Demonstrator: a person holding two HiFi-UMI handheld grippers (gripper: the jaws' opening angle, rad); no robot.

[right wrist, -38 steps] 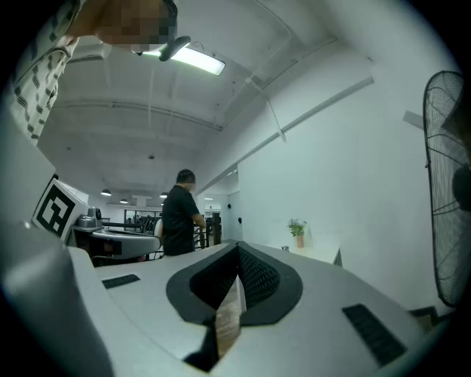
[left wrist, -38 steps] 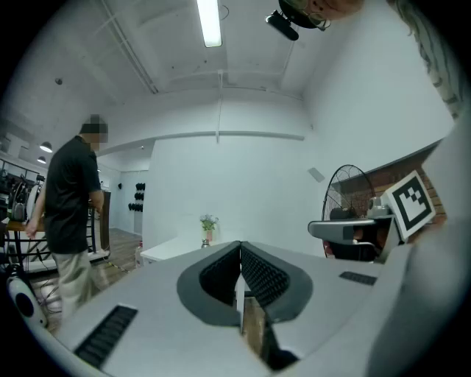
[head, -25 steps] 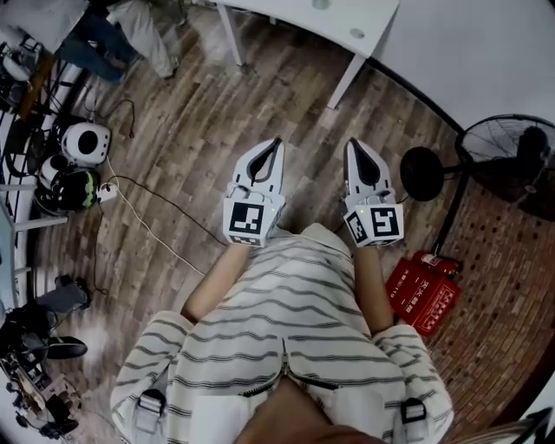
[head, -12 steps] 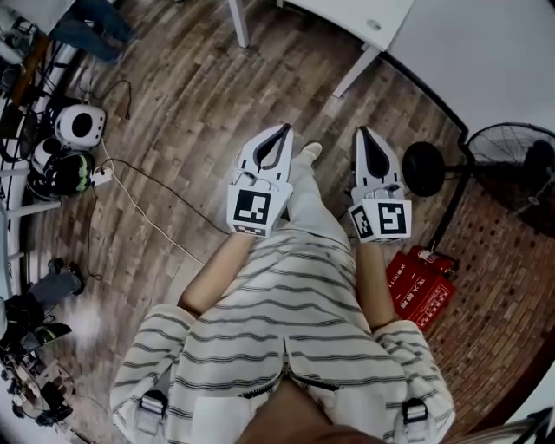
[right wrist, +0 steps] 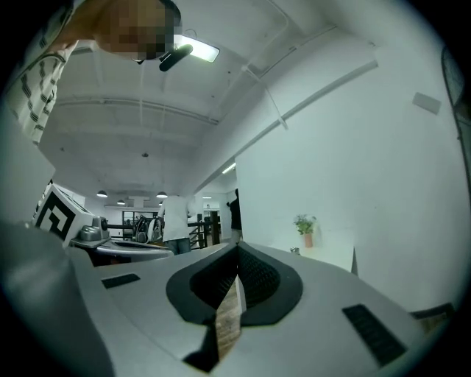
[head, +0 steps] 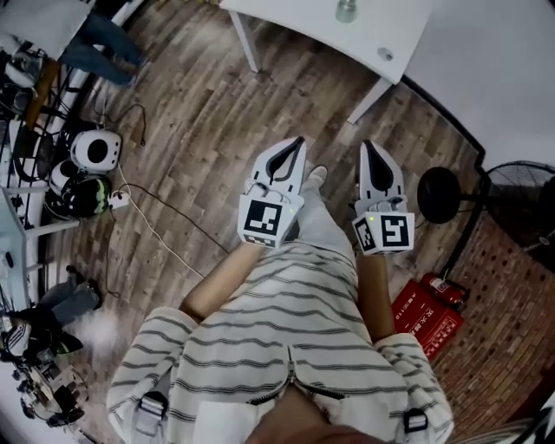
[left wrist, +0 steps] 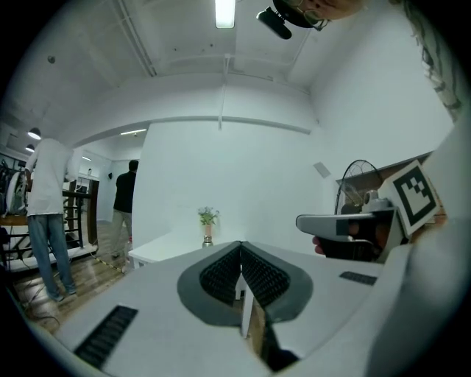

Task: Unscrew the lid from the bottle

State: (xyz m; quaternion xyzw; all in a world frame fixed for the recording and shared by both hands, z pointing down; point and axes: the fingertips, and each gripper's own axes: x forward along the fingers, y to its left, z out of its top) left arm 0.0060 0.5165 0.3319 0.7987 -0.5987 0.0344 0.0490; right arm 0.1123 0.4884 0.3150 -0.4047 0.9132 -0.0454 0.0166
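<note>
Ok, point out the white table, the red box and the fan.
white table (head: 295, 22): head view, bare top.
red box (head: 425, 316): head view, top face.
fan (head: 440, 194): head view, round base.

The floor (head: 199, 130) was matt, grainy wood plank, and the table (head: 408, 35) was smooth and white. The left gripper (head: 297, 144) and right gripper (head: 368, 149) had matt, pale plastic shells (their pads (left wrist: 221, 274) black and ribbed). The shirt (head: 295, 321) was soft striped cloth. The red box (head: 425, 316) had a slight sheen.
</note>
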